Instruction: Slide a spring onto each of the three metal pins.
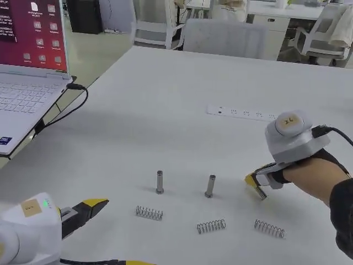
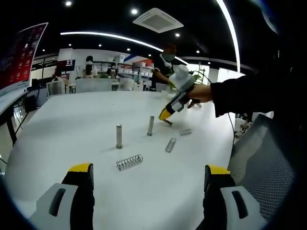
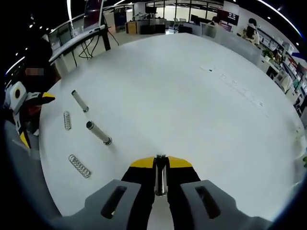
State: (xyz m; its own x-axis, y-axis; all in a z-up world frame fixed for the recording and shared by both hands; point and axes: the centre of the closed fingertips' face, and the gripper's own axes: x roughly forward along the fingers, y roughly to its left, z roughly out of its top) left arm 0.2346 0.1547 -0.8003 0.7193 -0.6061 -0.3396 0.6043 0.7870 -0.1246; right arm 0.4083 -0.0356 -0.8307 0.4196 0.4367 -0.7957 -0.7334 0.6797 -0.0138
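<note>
**0/3 springs fitted; third pin is in the right tool**

Two pins stand upright on the worktop [image 1: 165, 110] at centre of the head view: left pin [image 1: 160, 182] and middle pin [image 1: 210, 186]. Both are bare.

The third pin [image 3: 160, 181] is pinched in the right tool [image 3: 161, 162], jaws pressed together on it. It sits just right of the middle pin, low over the worktop; can't tell if it touches.

Three springs lie flat in a row below the pins, none on a pin: left spring [image 1: 149, 213], middle spring [image 1: 211, 226], right spring [image 1: 269, 228].

The left tool [image 2: 149, 168], lower left of the head view, has its jaws spread and holds nothing.

Judged remaining: stand the third pin, then fit all three springs.

Writing: the laptop [image 1: 22, 83], upper left, shows icons and text lines too small to read. The power strip [image 1: 240, 113] has no legible marking.
</note>
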